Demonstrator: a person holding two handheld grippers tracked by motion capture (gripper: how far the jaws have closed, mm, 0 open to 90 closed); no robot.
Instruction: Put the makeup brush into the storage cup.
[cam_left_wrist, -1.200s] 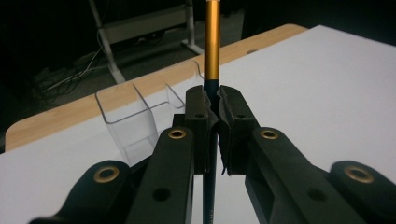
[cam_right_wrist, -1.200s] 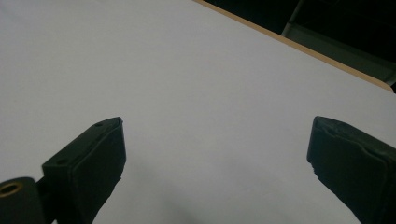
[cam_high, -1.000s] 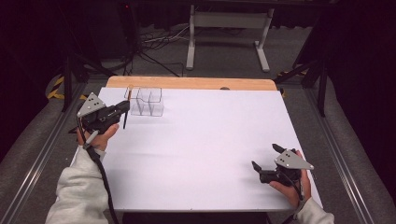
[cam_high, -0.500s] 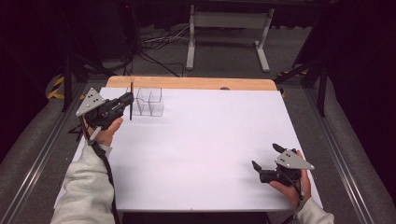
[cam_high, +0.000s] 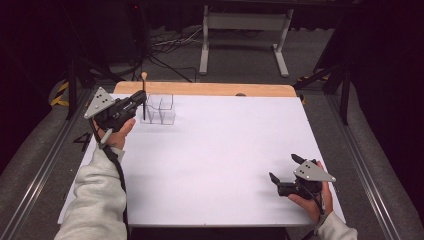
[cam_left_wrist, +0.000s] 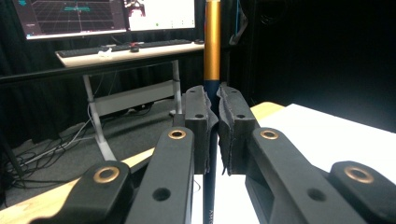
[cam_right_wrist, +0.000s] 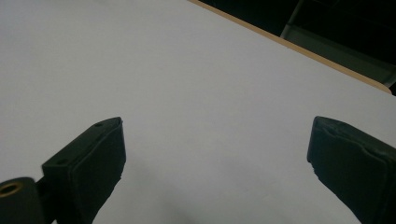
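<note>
Upright, a dark pen with a gold upper barrel (cam_left_wrist: 211, 42) is pinched in the left hand-held gripper (cam_high: 134, 103), just beside the clear organizer (cam_high: 159, 108). Well apart from the organizer, the right hand-held gripper (cam_high: 286, 168) rests spread wide, empty, on the desk (cam_high: 220, 145).

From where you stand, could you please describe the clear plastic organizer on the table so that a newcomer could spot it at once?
Start at the white table and go to its far left corner, by the wooden edge strip. There stands the clear organizer, a low see-through box split into compartments. The left gripper beside it holds a thin dark pen with a gold upper section upright; the box is the transparent thing there.
</note>
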